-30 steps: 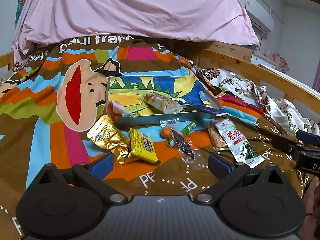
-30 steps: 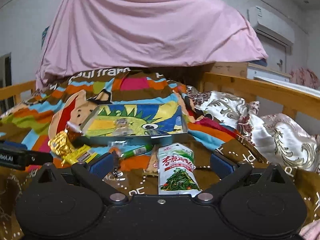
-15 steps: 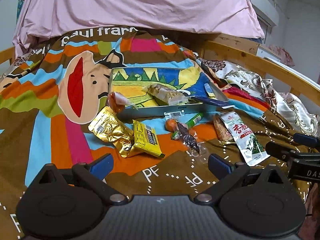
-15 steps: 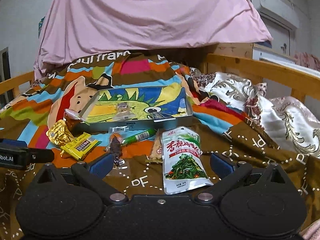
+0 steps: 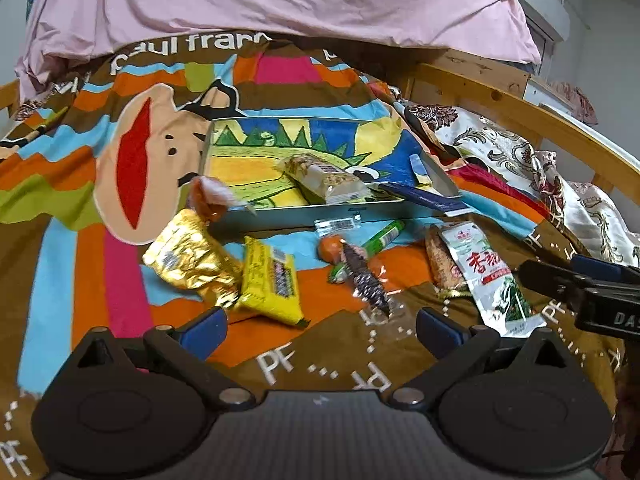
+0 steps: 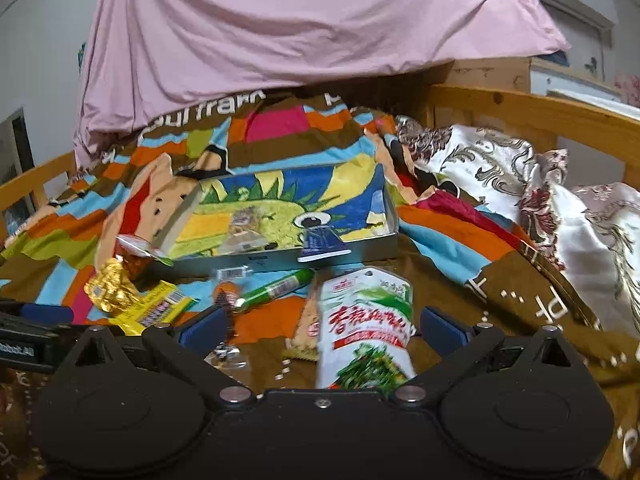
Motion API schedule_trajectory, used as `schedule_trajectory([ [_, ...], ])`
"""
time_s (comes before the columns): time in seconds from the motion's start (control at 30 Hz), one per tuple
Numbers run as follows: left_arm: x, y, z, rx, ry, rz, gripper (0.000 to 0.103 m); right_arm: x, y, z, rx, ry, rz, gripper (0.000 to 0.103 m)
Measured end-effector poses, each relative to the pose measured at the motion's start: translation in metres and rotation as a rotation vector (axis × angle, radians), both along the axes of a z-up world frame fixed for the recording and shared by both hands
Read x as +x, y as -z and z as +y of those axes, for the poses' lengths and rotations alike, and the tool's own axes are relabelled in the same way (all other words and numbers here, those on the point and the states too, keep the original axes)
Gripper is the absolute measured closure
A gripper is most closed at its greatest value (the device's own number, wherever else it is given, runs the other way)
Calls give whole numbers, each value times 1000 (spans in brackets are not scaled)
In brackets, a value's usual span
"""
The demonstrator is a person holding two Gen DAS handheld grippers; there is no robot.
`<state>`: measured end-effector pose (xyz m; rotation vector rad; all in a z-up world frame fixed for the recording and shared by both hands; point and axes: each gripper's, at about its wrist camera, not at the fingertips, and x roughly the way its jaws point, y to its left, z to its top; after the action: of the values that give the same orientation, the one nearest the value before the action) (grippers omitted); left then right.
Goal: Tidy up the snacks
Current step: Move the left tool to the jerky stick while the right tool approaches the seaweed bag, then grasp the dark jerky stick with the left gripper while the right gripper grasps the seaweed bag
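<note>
From my seat, going left to right across the striped cartoon-print bedspread [image 5: 52, 280]: a crinkled gold foil packet [image 5: 188, 258] touches a flat yellow wrapped bar [image 5: 272, 280]. Next to these lie an orange round snack [image 5: 331, 249], a thin green stick sausage [image 5: 380, 236] and a dark strip in clear wrap [image 5: 366, 280]. Furthest right is a long white-and-green vegetable pouch with red lettering [image 5: 490, 276], lying partly over a brownish cracker pack [image 5: 440, 268].

Behind all of them sits the shallow metal tin with a painted dinosaur scene [image 5: 288, 218]. It already holds an oat bar in clear wrap [image 5: 320, 178], and a dark blue sachet [image 5: 420, 198] hangs over its front rim.

My left tool [image 5: 318, 326] is spread wide with nothing in it, hovering short of the yellow bar. My right tool [image 6: 320, 326] is just as wide and just as empty.

The relation that matters is this: the vegetable pouch [image 6: 366, 320] lies directly ahead of the right tool, between its blue pads [image 6: 440, 324]. Its long axis runs away from me toward the tin. The right hand is clearly nearer, so I judge that pouch the next pick, gripped across its narrow width.
</note>
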<state>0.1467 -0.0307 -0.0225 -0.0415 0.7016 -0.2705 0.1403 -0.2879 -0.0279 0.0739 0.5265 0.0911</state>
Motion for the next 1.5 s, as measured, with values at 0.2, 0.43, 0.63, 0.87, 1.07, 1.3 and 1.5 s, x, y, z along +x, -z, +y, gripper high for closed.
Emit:
schedule_trajectory([
  [0.2, 25, 4, -18, -10, 8, 9, 0, 35, 12, -27, 27, 1, 80, 0],
  [0.43, 55, 26, -41, -91, 1, 72, 0, 42, 30, -38, 47, 42, 166, 0],
  [0.63, 83, 44, -56, -153, -60, 137, 1, 50, 43, -35, 21, -3, 249, 1],
  [0.87, 94, 63, -59, -146, -96, 193, 4, 48, 40, -18, -38, -94, 206, 5],
  [1.07, 89, 64, -69, -26, -143, 139, 26, 57, 47, -12, -78, -98, 226, 17],
  [1.3, 88, 62, -74, 25, -165, 124, 43, 59, 52, -5, -129, -77, 211, 24],
  [1.5, 86, 60, -69, 5, -170, 135, 50, 59, 52, -5, -130, -73, 208, 27],
])
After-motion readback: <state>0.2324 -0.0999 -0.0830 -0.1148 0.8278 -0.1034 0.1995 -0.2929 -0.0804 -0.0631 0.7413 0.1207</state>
